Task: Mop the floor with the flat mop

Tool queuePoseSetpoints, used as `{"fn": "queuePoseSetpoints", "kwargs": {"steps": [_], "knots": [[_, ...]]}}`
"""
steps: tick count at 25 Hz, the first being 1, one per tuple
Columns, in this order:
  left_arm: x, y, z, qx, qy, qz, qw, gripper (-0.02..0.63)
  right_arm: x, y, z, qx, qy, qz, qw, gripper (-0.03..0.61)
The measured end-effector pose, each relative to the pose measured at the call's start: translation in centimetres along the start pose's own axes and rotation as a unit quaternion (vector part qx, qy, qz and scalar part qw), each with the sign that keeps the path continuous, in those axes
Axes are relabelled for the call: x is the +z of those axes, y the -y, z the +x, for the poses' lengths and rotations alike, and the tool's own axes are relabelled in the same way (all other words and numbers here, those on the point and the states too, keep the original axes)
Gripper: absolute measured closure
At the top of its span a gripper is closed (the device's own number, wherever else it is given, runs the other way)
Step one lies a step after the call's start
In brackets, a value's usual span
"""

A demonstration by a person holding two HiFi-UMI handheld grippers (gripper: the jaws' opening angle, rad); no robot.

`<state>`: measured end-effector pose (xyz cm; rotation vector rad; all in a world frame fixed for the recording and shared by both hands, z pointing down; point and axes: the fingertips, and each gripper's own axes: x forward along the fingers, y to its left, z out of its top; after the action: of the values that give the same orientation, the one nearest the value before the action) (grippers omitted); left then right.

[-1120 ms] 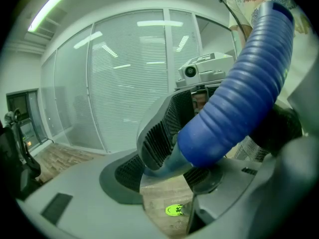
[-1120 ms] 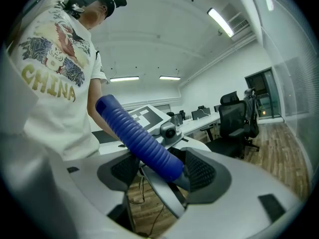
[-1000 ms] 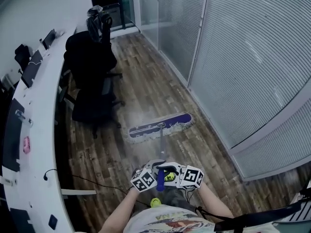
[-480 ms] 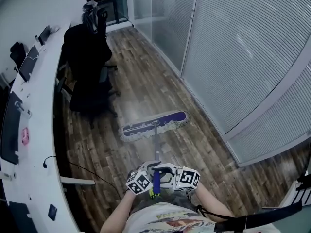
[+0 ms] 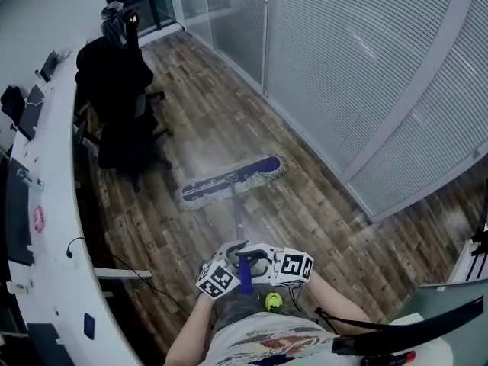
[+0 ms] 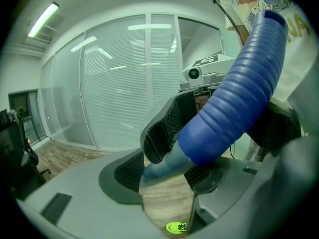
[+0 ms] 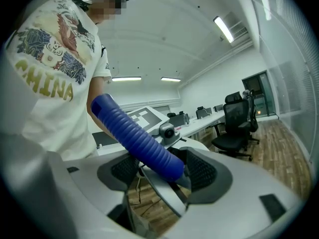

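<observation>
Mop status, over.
Left gripper, right gripper both shut on mop handle. Mop head flat on floor. Office chair near its left end, apart.

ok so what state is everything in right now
mop head, flat on the floor
mop handle, gripped by both grippers
left gripper, shut on the mop handle
right gripper, shut on the mop handle
office chair, upright, nobody in it
blinds, lowered
</observation>
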<state>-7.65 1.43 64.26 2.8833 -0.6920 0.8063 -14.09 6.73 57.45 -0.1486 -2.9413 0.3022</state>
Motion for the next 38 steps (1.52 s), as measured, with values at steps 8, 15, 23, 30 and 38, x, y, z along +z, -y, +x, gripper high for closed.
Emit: {"fn": "queuePoseSetpoints", "kwargs": {"steps": [8,15,23,30,38], "knots": [[1.8,10.2,0.9,-0.003,-0.005,0.000,1.0000,0.411,-2.2,-8.7,-4.9,0.001,0.009,0.007,1.000,0.308],[1.4,13.5,1.6,0.002,-0.006,0.001,1.0000,0.411,-3.9,-11.5,-6.2,0.013,0.004,0.001,1.000,0.307],[0.0,10.5,1.6,-0.023,-0.025,0.019,0.9992,0.411,-3.7,-8.6,-4.3,0.034,0.005,0.009,0.999,0.287],[-0.4,1.5,2.0,-0.033,-0.032,0.023,0.9987,0.410,-1.2,-0.2,-1.5,0.026,0.005,0.015,1.000,0.284],[-1.0,-9.6,0.9,-0.069,-0.049,0.059,0.9946,0.408,2.8,9.8,3.1,-0.012,0.043,0.017,0.999,0.284]]}}
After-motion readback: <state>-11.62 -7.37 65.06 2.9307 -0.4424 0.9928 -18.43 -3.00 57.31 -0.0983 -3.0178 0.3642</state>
